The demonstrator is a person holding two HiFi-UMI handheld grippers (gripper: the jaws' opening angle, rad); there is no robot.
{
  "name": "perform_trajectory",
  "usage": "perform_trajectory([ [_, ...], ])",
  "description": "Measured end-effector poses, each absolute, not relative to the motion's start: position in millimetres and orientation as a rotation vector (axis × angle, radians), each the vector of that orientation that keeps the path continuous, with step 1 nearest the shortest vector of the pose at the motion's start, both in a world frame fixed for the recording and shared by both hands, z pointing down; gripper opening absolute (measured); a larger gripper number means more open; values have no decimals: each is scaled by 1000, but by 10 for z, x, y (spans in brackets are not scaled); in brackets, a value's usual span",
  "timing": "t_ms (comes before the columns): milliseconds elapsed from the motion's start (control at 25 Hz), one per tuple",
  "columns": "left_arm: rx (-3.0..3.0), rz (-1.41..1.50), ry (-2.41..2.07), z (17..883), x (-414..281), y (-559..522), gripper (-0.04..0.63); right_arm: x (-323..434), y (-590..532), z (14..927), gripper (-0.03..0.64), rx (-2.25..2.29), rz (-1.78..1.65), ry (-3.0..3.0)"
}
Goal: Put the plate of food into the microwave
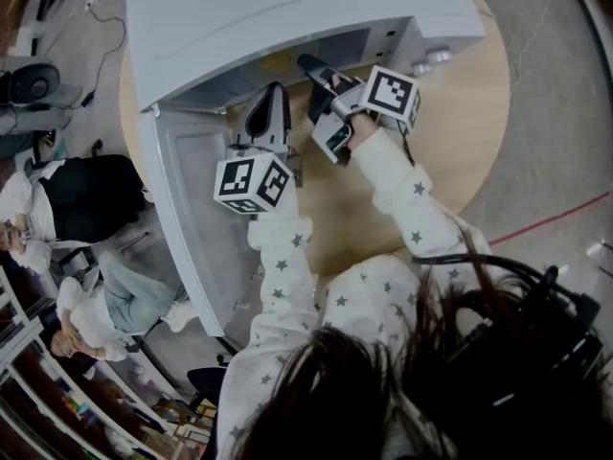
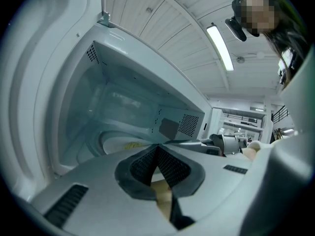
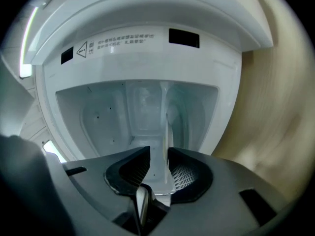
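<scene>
The white microwave (image 1: 287, 17) stands on a round wooden table (image 1: 460, 132) with its door (image 1: 192, 209) swung open toward me. Inside its cavity (image 2: 123, 102) lies the white plate (image 2: 123, 144) with yellow food. In the right gripper view the plate's thin rim (image 3: 166, 132) shows edge-on between the jaws. My right gripper (image 3: 158, 156) (image 1: 311, 65) is open at the cavity mouth, its pads apart and not pressing the rim. My left gripper (image 2: 157, 149) (image 1: 271, 99) is shut on nothing, beside the right one at the opening.
The open door takes up the space left of my arms. The microwave's control knobs (image 1: 431, 58) sit at its right end. People sit on the floor at the left (image 1: 96, 295). Bare tabletop lies right of the microwave.
</scene>
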State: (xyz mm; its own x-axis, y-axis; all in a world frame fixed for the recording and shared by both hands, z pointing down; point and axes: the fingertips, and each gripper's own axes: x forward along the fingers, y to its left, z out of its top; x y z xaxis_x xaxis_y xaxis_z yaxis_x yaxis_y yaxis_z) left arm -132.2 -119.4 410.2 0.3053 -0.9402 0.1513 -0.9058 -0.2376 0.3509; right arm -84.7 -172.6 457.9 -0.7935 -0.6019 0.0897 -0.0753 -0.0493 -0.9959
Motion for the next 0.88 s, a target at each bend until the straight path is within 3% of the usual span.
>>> perform_trajectory([
  [120, 2208, -126, -1650, 4100, -1318, -1187, 2, -869, -1720, 4564, 129, -749, -1895, 1907],
  [880, 2211, -116, -1627, 4132, -1293, -1190, 2, -849, -1688, 4743, 129, -889, -2031, 1932],
])
